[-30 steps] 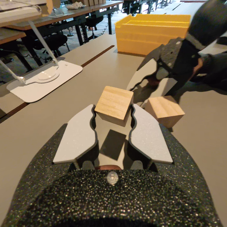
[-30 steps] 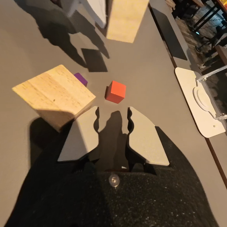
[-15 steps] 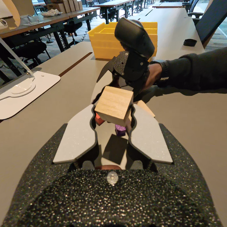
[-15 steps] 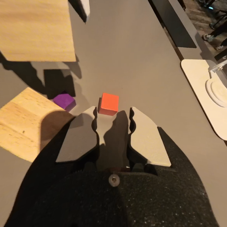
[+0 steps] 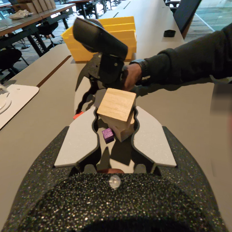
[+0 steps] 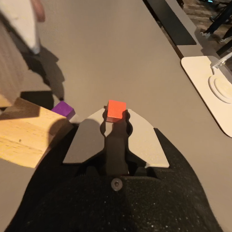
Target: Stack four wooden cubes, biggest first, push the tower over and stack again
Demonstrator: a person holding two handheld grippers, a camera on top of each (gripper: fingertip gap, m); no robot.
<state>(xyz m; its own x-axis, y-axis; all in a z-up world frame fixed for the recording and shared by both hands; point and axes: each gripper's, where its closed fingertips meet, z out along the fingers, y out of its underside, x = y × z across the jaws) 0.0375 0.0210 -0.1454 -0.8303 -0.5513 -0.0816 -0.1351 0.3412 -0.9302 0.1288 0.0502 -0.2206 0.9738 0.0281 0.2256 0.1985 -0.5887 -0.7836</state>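
Note:
My left gripper (image 5: 116, 109) is shut on a plain wooden cube (image 5: 116, 105) and holds it just above a bigger plain wooden cube (image 5: 124, 133) on the grey table. A small purple cube (image 5: 108, 135) lies against the bigger cube's left side. My right gripper (image 6: 116, 113) has its fingers against both sides of a small red cube (image 6: 116, 109) that rests on the table. The purple cube (image 6: 64, 110) and the bigger cube (image 6: 25, 135) are to its left. The right gripper's black body (image 5: 105, 70) is beyond the held cube in the left wrist view.
Stacked yellow bins (image 5: 119, 33) stand at the back of the table. A white stand base (image 5: 18, 99) lies at the left, and also shows in the right wrist view (image 6: 207, 90). A dark-sleeved arm (image 5: 182, 66) reaches in from the right. The white stand base (image 5: 18, 99) is closer to my right gripper, around 25 cm from its tips; the left tips are 35 cm off. It turns up in the right wrist view (image 6: 222, 108) as well.
My left gripper has carried its cube to above the bigger cube. My right gripper has moved forward to the red cube, and its jaws have narrowed around it.

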